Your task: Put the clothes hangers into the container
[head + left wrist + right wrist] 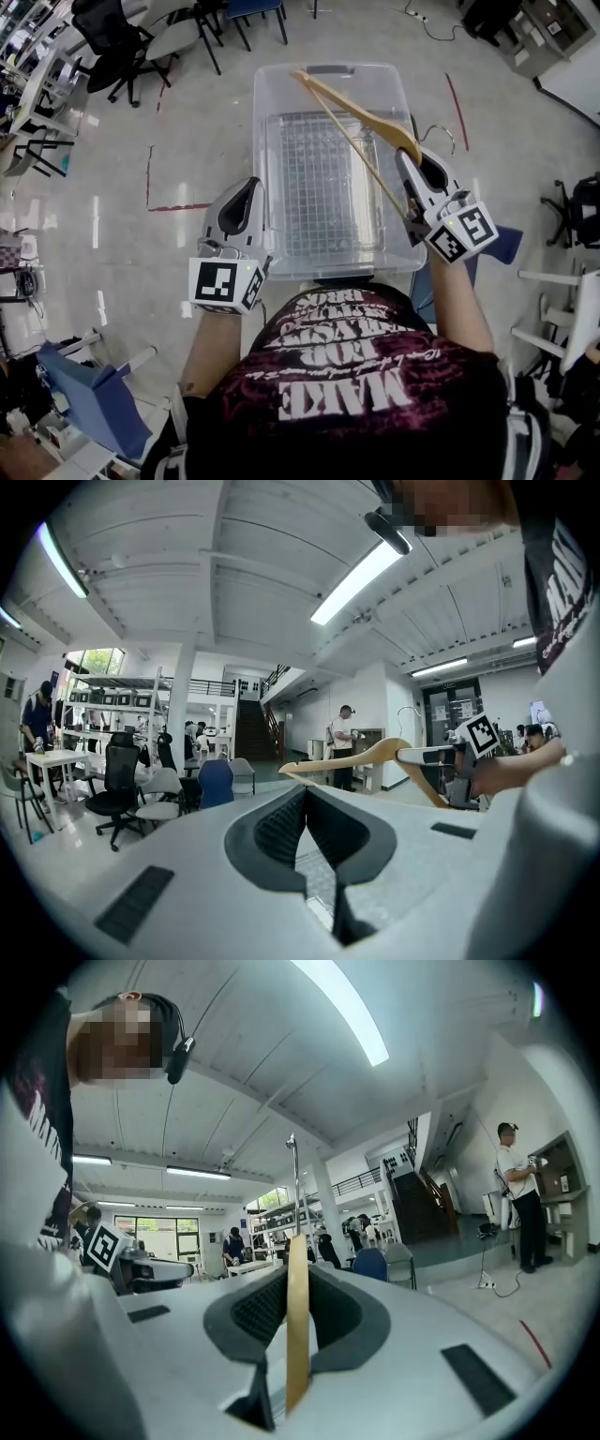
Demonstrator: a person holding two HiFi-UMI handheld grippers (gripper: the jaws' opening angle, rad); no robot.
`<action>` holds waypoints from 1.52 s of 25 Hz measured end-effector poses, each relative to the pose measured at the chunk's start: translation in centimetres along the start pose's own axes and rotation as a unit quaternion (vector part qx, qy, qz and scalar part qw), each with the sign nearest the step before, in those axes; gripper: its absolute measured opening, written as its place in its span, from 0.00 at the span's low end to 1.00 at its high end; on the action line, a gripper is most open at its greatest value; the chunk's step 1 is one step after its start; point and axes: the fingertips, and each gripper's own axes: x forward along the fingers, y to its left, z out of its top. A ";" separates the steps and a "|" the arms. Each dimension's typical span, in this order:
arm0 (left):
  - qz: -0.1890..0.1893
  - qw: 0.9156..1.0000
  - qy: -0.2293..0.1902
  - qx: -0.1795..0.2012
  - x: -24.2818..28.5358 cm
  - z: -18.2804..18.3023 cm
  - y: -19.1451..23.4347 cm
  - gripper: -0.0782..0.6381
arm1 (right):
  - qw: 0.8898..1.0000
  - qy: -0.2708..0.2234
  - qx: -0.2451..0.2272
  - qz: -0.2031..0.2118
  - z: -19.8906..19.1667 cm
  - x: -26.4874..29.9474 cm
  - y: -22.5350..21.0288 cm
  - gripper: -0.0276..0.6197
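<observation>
A clear plastic container [328, 73] with a wire grid in its bottom stands on the floor in front of me. Slanting over its right half is a wooden clothes hanger [361, 112], whose metal hook [442, 131] juts out to the right. My right gripper [411, 157] is shut on the hanger near the hook, and in the right gripper view the wood [297, 1316] stands edge-on between the jaws. My left gripper [248, 190] hangs shut and empty beside the container's left wall. In the left gripper view the hanger [370, 755] shows to the right.
Office chairs [117, 42] stand on the floor at the far left, and a blue chair [94, 398] is close at my lower left. Red tape lines [150, 173] mark the floor left of the container. People stand far off in the room [517, 1194].
</observation>
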 end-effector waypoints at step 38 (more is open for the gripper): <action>0.014 0.998 0.062 -0.008 1.7 -3.5 -0.1 0.12 | 0.936 0.299 0.180 -0.040 -32.7 4.2 -7.3 0.14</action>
